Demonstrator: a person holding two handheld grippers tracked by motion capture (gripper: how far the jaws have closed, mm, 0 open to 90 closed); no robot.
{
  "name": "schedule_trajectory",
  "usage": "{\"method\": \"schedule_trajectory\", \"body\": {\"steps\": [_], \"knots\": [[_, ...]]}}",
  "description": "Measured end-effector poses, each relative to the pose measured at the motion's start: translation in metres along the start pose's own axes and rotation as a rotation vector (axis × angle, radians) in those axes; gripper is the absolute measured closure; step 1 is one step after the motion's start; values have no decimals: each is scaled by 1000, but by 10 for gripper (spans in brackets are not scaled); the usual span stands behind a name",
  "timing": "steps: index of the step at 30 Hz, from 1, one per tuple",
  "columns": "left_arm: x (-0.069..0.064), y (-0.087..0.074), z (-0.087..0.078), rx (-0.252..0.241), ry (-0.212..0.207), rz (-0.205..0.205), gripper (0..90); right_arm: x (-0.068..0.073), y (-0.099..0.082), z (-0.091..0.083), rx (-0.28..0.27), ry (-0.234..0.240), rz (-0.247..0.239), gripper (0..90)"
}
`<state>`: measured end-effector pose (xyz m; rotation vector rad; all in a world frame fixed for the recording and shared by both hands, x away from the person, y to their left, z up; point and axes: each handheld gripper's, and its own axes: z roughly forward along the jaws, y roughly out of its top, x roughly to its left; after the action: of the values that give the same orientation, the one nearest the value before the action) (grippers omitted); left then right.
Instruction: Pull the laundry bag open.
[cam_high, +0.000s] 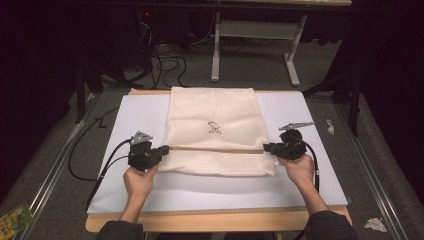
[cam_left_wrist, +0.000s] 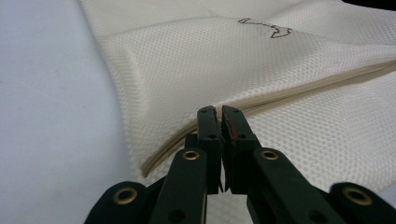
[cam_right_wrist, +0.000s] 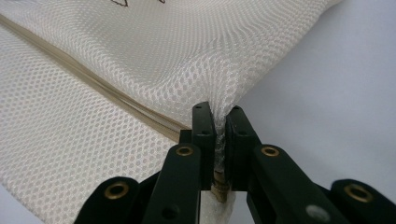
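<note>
A cream mesh bag lies flat mid-counter, bare white surface all around it. The left gripper and right gripper each have fingers clenched on the bag's folded edge at opposite sides.
</note>
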<state>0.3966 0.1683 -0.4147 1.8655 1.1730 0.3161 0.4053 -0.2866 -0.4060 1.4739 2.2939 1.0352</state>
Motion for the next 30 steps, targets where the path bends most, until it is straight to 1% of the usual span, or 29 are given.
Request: {"method": "schedule_trajectory", "body": {"steps": [2,7,9,12,14,17,20,26,28,29,30], "knots": [[2,0,-2,4,4,3,874,-2,0,-1,-4,5,10,858],[6,-1,-4,-1,10,-9,874,-3,1,-1,-3,-5,11,858],[7,-2,-5,0,20,-7,874,-5,2,-1,-4,-6,9,858],[8,-2,-7,-1,21,-8,874,-2,3,-1,6,-27,-16,858],[9,-2,-8,-3,19,-8,874,-2,4,-2,7,-27,-19,858],[10,-3,-9,-9,25,-18,874,-3,6,-2,1,-32,-11,858],[12,-5,-10,-4,25,-20,874,-7,6,-2,-3,-26,1,858],[13,-6,-10,4,29,-24,874,-8,6,0,-3,-26,7,858],[14,-7,-11,9,35,-20,874,-8,6,1,-4,-37,8,858],[15,-8,-11,5,29,-28,874,-10,6,1,-1,-35,10,858],[15,-8,-11,9,31,-23,874,-11,6,1,-7,-29,15,858]]}}
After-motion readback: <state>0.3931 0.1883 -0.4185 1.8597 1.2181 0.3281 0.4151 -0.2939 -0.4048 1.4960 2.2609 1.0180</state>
